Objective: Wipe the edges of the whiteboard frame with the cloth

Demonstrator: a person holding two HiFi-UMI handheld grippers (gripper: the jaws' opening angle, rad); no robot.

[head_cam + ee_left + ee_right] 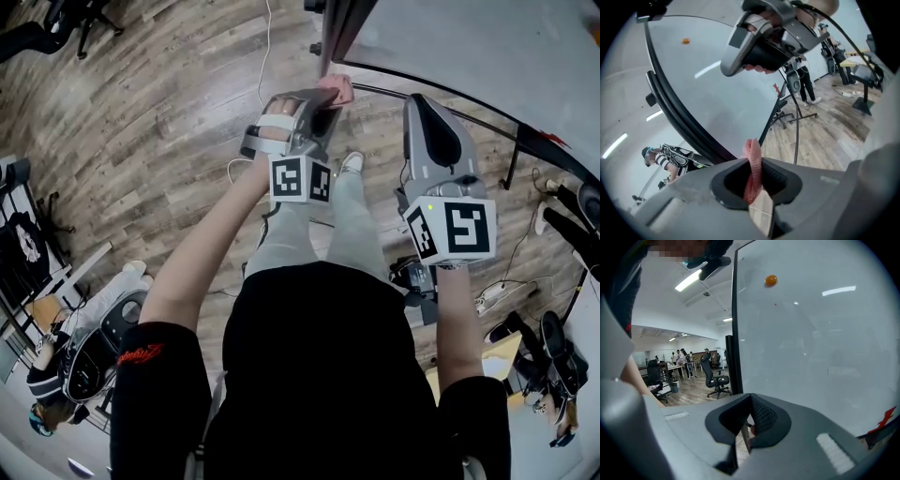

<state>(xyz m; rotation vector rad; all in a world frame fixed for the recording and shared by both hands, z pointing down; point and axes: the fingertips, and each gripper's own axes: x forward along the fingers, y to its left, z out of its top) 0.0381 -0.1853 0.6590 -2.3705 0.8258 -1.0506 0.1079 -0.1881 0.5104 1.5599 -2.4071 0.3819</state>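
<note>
Pink cloth (752, 169) is pinched upright in the left tongs (322, 107), which are clamped on it with a folded end sticking out past the tips. In the head view the cloth (337, 89) sits right at the dark whiteboard frame (335, 36), near the corner; can't tell if it touches. Whiteboard (811, 343) surface is grey with one orange magnet (771, 281). Right tongs (750, 404) are together with nothing between them, held close in front of the board, well apart from the cloth. Wood floor (150, 122) below.
</note>
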